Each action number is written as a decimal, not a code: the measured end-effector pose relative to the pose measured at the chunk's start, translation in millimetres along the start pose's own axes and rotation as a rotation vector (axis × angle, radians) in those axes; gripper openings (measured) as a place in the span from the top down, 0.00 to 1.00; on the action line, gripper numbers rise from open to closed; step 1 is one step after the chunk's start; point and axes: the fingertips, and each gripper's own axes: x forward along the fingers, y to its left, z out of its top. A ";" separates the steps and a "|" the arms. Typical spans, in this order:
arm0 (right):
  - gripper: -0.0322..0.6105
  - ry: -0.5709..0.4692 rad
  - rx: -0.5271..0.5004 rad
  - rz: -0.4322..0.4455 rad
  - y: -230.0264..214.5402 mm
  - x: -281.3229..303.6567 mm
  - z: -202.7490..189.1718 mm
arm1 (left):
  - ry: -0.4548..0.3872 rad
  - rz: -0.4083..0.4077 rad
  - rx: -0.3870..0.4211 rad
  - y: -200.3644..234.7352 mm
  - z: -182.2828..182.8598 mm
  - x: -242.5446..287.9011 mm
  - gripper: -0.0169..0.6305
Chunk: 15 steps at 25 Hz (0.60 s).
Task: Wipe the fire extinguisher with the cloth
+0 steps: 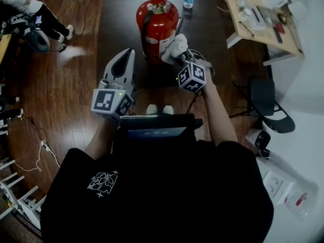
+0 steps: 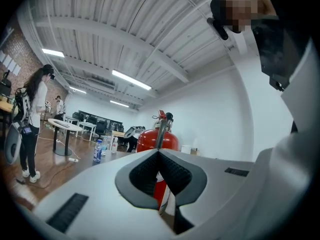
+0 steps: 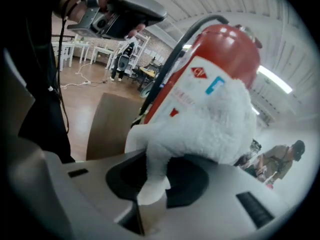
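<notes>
Head view, extinguisher: the red fire extinguisher [image 1: 157, 27] stands upright on a dark mat [image 1: 116, 14], ahead of the person and between the two grippers.
Head view, cloth: the white cloth [image 1: 174, 48] is bunched at the tip of the right gripper [image 1: 179, 57] and lies against the cylinder's near right side.
Head view, left gripper: the left gripper [image 1: 126, 54] hangs near the cylinder's left side, apart from it and bracing nothing.
Left gripper view, jaws: they are closed together with nothing between them; the extinguisher [image 2: 157, 139] shows beyond the tips.
Left gripper view, risk: with this side unsupported, a hard sideways wipe could probably rock or slide the cylinder.
Right gripper view, grip: the jaws are clamped on a narrow tail of the cloth [image 3: 150, 184]; the fluffy bulk spills over them and covers part of the printed label [image 3: 197, 81].
Right gripper view, risk one: so little fabric is pinched that drag on the painted metal may pull it free.
Right gripper view, risk two: the black hose [image 3: 172, 59] runs down just beside the cloth, so a stroke toward it could snag.
Right gripper view, risk three: if the wad bunches aside, the hard jaws could scrape the label.
</notes>
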 end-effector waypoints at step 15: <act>0.79 -0.415 0.442 -0.091 -30.4 -112.3 53.2 | -0.022 -0.021 -0.028 -3.5 1.3 6.4 0.97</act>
